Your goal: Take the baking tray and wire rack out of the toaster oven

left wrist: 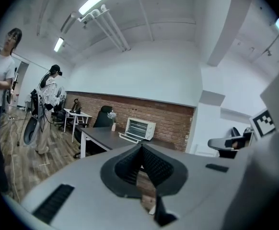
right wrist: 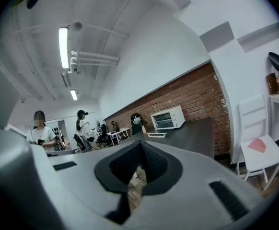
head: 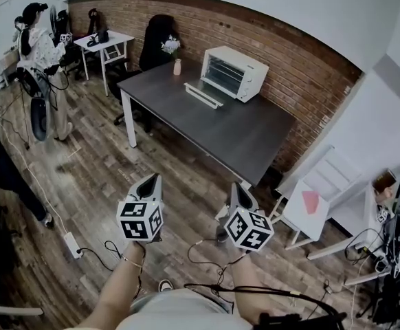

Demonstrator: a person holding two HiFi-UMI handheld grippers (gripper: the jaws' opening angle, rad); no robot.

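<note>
Approach step — left tool and right tool are hanging closed and empty, well short of the table. On it the toaster oven is standing open, baking tray and wire rack presumably inside — next, walking closer and opening a tool.

The left gripper sits at about 7 o'clock in the head view. The right gripper sits at about 5 o'clock. Both point up toward 12 o'clock, side by side and a little apart. Each one's jaws are pressed together with nothing between them. The left forearm and right forearm are bare and reach up from 6 o'clock. The hands seem to be hidden behind the grippers' marker cubes.
</note>
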